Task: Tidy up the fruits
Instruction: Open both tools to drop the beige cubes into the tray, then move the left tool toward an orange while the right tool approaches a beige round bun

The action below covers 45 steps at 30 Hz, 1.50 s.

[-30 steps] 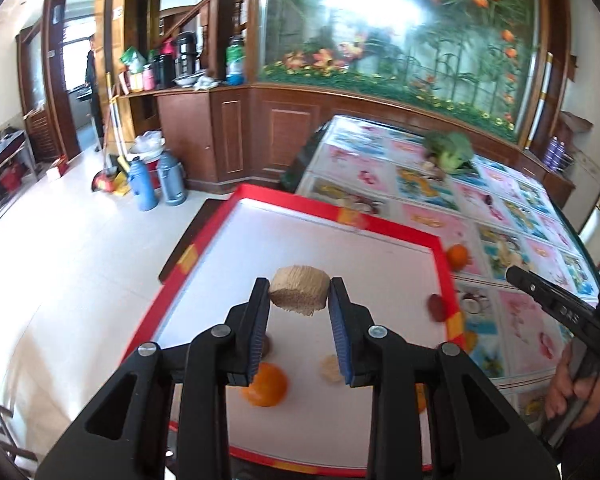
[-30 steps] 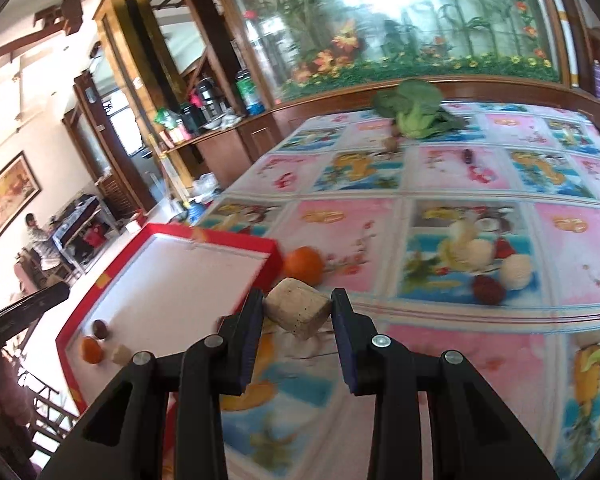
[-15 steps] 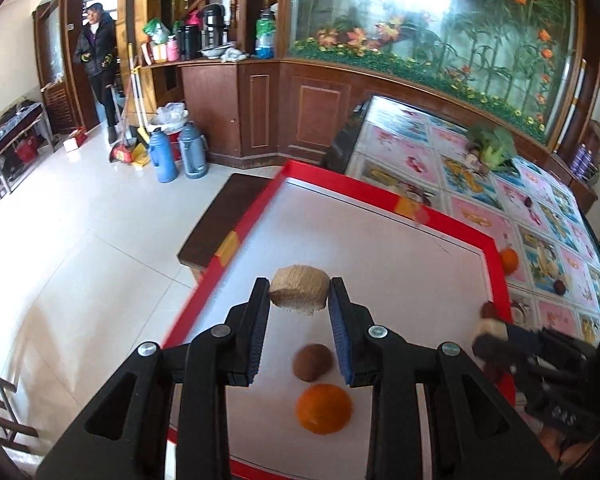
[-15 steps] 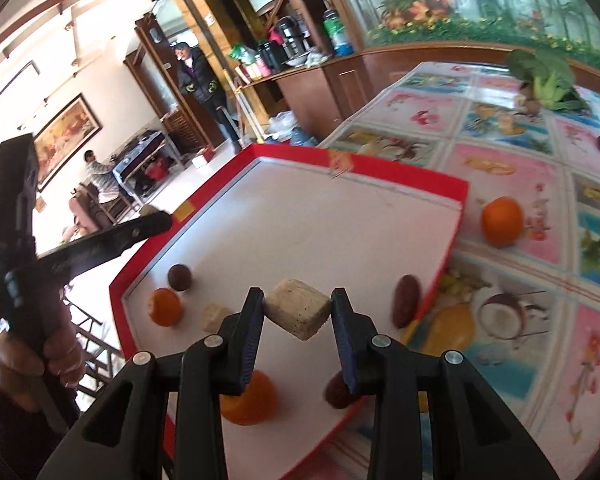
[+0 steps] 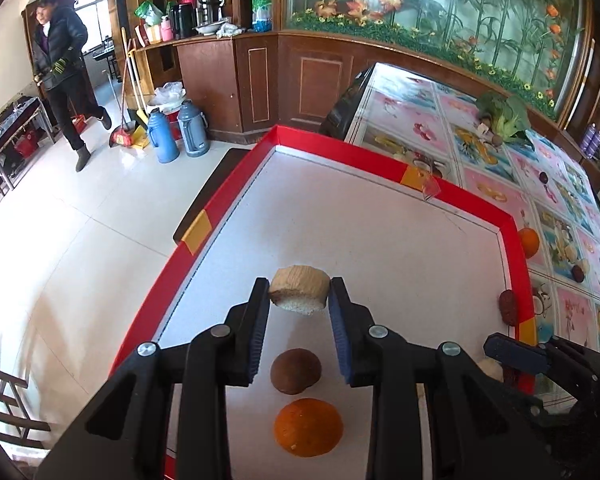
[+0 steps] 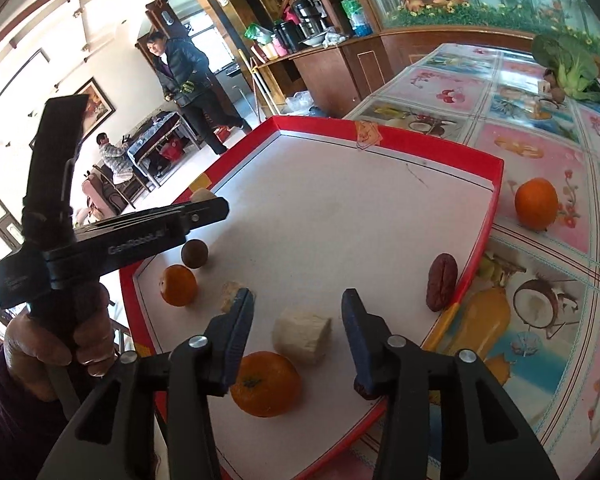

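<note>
My left gripper (image 5: 299,300) is shut on a tan round fruit slice (image 5: 299,294), held above the red-rimmed white tray (image 5: 228,196). Below it on the tray lie a brown round fruit (image 5: 296,371) and an orange (image 5: 308,427). My right gripper (image 6: 298,310) stands open over the tray's near end, with a pale fruit chunk (image 6: 302,335) lying free between its fingers. Near it are an orange (image 6: 266,384), a second orange (image 6: 179,285), a brown fruit (image 6: 194,253), a small pale piece (image 6: 229,295) and a dark red date (image 6: 442,287) by the rim.
Another orange (image 6: 536,203) sits on the patterned tablecloth right of the tray, with leafy greens (image 6: 572,66) at the far end. A person in a dark jacket (image 5: 62,60) walks across the tiled floor at left. Blue thermos flasks (image 5: 178,132) stand by the wooden cabinet.
My right gripper has opened and let the pale chunk down onto the tray. My left gripper, still shut on its slice, has shifted slightly over the tray. The person on the floor has walked nearer.
</note>
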Each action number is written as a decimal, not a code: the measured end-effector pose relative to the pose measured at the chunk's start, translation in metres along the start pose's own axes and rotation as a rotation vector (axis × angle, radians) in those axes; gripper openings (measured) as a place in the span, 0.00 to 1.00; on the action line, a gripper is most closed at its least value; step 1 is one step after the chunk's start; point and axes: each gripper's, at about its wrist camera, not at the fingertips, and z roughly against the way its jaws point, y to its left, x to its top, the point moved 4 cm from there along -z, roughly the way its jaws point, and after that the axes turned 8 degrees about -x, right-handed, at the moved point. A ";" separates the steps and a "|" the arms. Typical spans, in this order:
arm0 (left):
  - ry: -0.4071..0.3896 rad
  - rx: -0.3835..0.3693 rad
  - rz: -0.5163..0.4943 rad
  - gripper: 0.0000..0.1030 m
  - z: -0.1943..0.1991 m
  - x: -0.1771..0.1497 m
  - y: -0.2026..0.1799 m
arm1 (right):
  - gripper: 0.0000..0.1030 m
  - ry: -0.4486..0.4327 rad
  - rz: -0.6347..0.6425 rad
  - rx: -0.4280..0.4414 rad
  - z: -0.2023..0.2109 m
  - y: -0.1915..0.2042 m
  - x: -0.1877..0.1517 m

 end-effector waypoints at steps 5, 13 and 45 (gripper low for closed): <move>0.002 0.017 0.022 0.51 0.002 -0.004 0.002 | 0.50 -0.054 0.014 -0.020 0.010 0.000 0.001; -0.018 0.001 -0.029 0.58 0.016 -0.002 -0.025 | 0.50 -0.121 -0.054 -0.068 0.025 -0.025 0.011; 0.049 -0.140 -0.327 0.67 0.021 -0.031 -0.177 | 0.56 -0.279 -0.435 -0.474 0.165 -0.260 -0.020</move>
